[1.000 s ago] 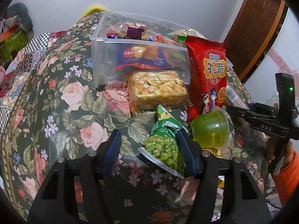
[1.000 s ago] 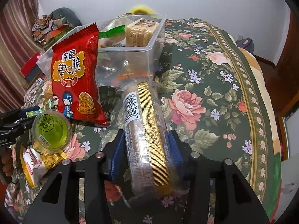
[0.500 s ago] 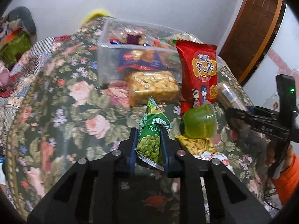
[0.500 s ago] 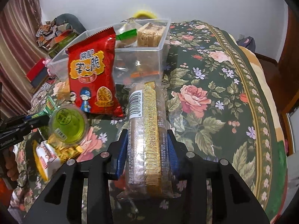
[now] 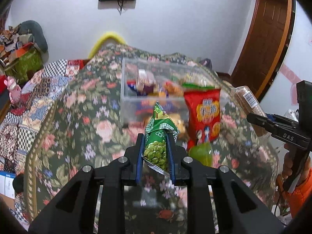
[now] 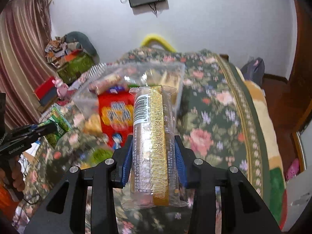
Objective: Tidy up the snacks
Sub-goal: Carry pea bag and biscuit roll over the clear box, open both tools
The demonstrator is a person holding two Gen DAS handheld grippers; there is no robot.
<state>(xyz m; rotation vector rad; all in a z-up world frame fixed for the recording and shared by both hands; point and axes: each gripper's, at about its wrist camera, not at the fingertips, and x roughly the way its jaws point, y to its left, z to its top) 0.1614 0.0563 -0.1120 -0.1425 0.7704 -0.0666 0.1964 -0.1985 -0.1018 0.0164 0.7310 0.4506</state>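
snacks lie on a floral cloth beside a clear plastic box (a red crisp bag and green jelly cup among them). left tongs, open around the small green pea packet a second ago, have clamped it and raised it off the cloth. right tongs stay closed on the long clear biscuit sleeve with a gold strip, now lifted too; the box sits lower and farther in both views.

Black hand-held gripper frames — blue finger pads, silver screws, white lettering — orange sleeve.
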